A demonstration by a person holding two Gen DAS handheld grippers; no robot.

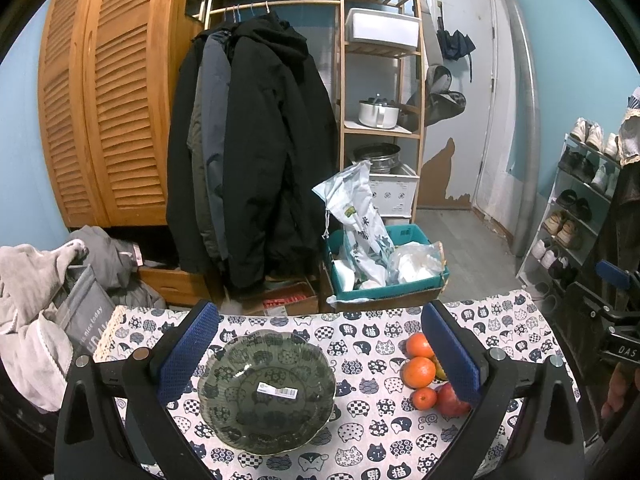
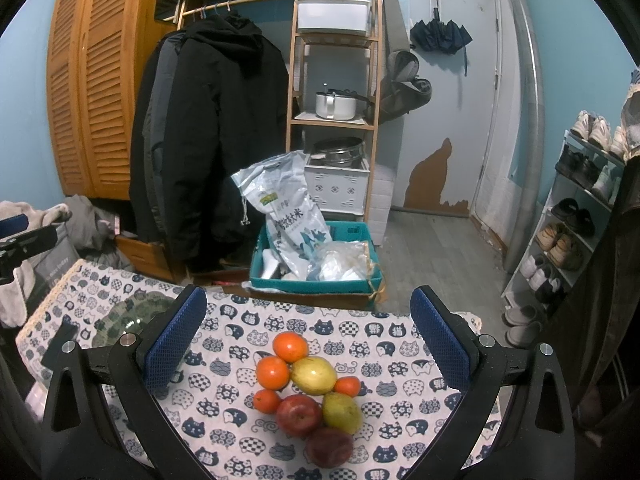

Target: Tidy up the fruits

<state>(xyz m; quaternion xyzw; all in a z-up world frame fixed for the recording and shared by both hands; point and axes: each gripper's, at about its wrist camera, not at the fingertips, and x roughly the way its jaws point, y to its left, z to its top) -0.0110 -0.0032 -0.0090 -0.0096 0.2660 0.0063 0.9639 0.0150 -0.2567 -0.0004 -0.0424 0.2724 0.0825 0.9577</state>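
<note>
The left gripper is hovering with its blue pads spread wide and nothing between them; the green glass bowl is sitting directly below the gap, near the left edge of the table. The bowl is empty, scalloped at the rim, with a white barcode sticker at its centre.

The right gripper is likewise hanging open over the fruit pile, which is clustering toward the table's right half and touching neither pad. The pile is showing four oranges, a yellow pear-like fruit, a greener one, a red apple and a darker red fruit, possibly another apple. A strip of bare cat-print cloth is lying between bowl and fruit, and the far edge is staying clear.
</note>
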